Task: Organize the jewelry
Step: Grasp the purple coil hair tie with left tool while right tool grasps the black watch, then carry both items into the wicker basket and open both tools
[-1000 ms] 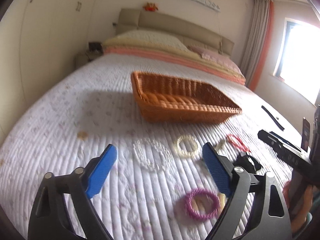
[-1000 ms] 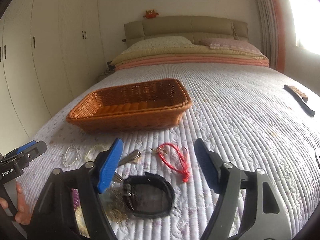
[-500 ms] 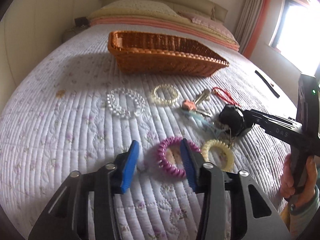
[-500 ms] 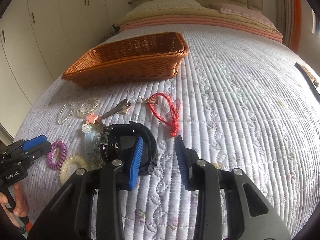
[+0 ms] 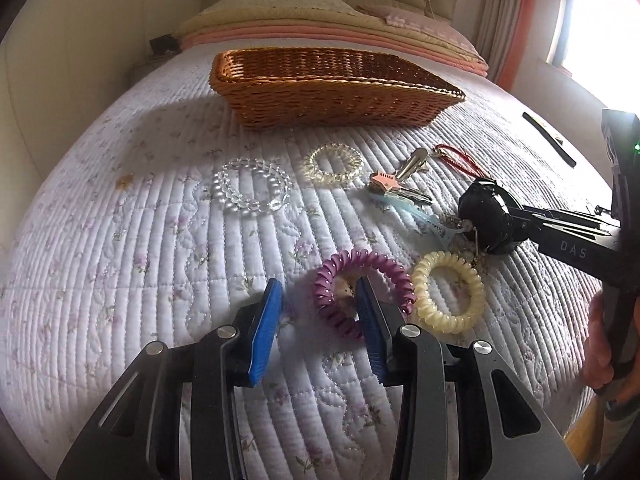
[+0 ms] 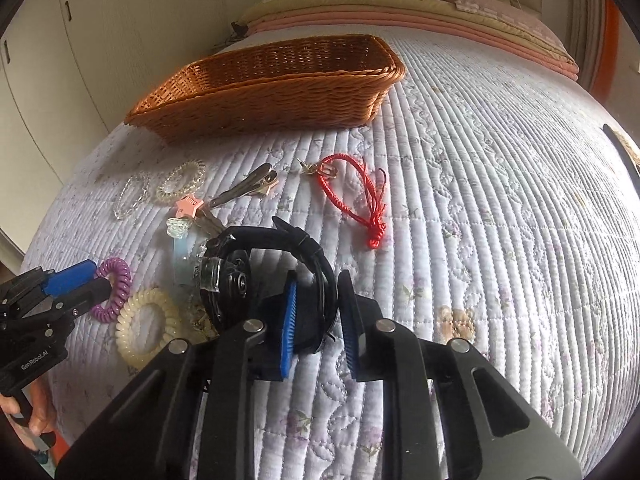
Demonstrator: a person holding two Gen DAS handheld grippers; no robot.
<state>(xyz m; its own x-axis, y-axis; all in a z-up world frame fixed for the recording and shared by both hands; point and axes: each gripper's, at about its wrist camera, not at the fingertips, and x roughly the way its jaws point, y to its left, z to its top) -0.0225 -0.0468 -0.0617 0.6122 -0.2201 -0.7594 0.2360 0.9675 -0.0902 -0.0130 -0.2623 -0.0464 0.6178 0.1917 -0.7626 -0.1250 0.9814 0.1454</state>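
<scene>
My left gripper point(image 5: 319, 284) rests low on the quilt at a purple spiral hair tie point(image 5: 384, 268). Its right pad sits inside the ring and its left pad stands clear outside, so the jaws are open around the ring's near side. A cream spiral tie point(image 5: 448, 292) touches the purple one. My right gripper point(image 6: 318, 276) has a black watch point(image 6: 228, 280) strap between its pads, and its jaws are closing on it. Farther back lie a clear bead bracelet point(image 5: 252, 190), a pale tie point(image 5: 334, 164), hair clips point(image 5: 386, 180) and a red cord bracelet point(image 6: 360, 196).
An orange wicker basket point(image 5: 336, 108) stands behind the jewelry on the quilted bed, with pillows beyond it. A long black strip point(image 5: 548, 140) lies far right. A person's hand point(image 5: 600, 352) grips the right tool at the bed's edge. Wardrobes line the left wall.
Both grippers tipped downward and sank to the quilt. The left jaws narrowed around the purple tie's side. The right jaws narrowed onto the black watch strap.
</scene>
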